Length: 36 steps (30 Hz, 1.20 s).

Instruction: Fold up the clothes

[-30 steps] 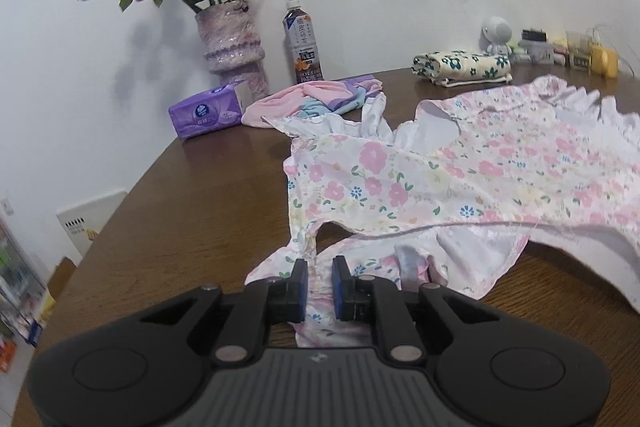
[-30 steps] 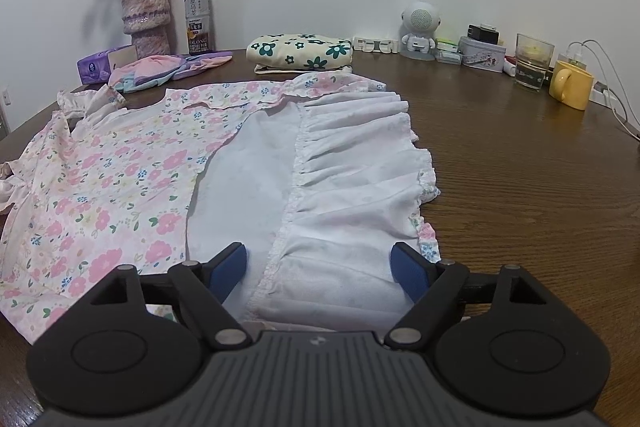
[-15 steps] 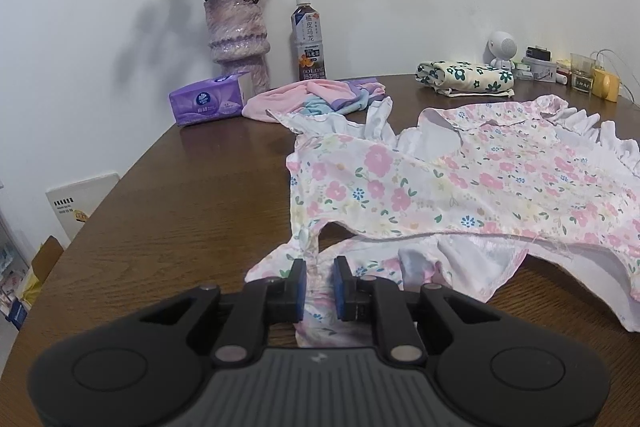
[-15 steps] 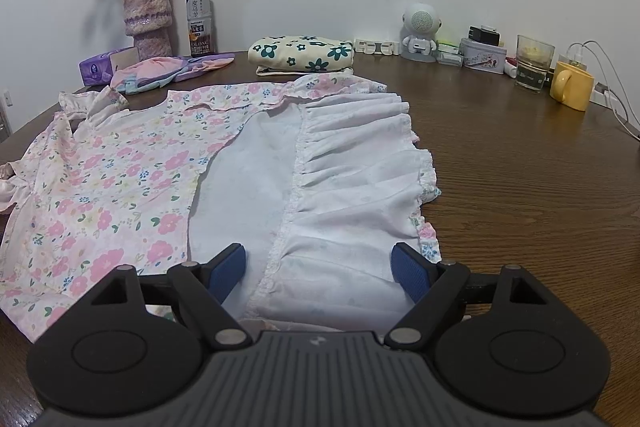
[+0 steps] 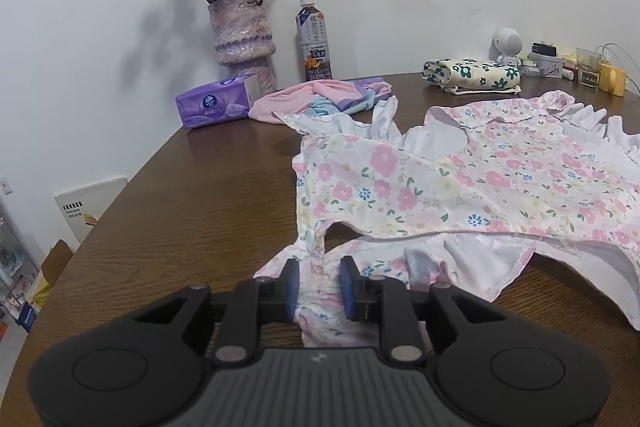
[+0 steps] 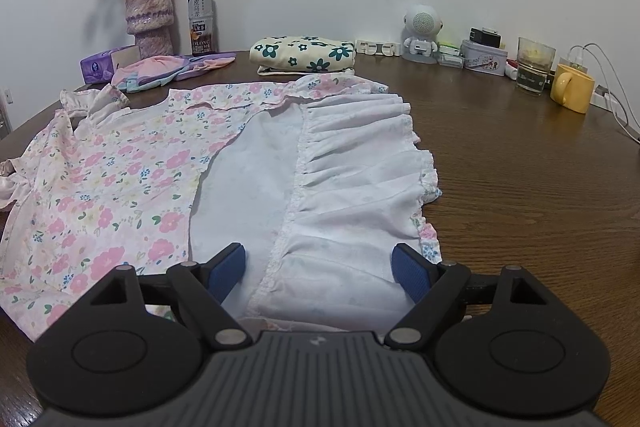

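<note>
A pink floral dress (image 5: 460, 183) lies spread on the brown table (image 5: 192, 203), partly folded so its white lining and ruffled hem (image 6: 352, 179) show. My left gripper (image 5: 319, 285) sits low at the dress's sleeve end. Its jaws are opening, with a bunched bit of floral cloth still lying between the pads, no longer squeezed tight. My right gripper (image 6: 320, 269) hovers open and wide over the near edge of the white ruffled hem, gripping nothing.
At the back stand a vase of roses (image 5: 242, 39), a tea bottle (image 5: 314, 47), a purple tissue pack (image 5: 218, 105), a pink-blue cloth (image 5: 320, 101) and a folded flowered garment (image 6: 304, 53). A robot figurine (image 6: 420, 35), a glass (image 6: 534, 71), a yellow mug (image 6: 572, 93) and cables sit at the right.
The left gripper's jaws have spread apart around the floral cloth they were pinching. The left view has tilted slightly. The right gripper and the dress have stayed put.
</note>
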Tool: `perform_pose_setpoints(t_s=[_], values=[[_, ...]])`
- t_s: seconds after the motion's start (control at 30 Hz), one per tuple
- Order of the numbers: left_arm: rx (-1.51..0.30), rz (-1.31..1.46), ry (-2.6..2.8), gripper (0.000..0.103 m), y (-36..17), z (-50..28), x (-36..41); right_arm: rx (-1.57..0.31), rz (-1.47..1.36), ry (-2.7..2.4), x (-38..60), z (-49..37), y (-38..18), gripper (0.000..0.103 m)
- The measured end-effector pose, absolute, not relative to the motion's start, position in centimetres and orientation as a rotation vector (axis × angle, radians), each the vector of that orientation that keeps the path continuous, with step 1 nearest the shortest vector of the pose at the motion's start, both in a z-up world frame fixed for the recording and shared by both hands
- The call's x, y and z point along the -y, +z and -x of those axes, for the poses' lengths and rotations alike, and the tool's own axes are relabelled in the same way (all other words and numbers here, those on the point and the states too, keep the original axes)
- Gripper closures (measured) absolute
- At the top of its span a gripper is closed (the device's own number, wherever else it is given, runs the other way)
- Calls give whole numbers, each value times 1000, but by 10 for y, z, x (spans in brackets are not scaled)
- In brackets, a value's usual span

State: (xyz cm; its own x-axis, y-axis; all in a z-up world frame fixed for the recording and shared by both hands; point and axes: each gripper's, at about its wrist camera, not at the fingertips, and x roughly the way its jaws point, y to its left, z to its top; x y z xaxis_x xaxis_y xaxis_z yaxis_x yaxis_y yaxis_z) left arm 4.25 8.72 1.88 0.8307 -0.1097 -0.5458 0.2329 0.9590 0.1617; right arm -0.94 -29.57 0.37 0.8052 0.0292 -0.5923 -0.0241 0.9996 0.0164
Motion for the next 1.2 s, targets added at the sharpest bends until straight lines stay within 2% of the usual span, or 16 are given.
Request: perform_pose_setpoints(t_s=[1.2], values=[[-560,-237,-179,83,19,-42,-86,-638,-11,28,296,9,3,19]])
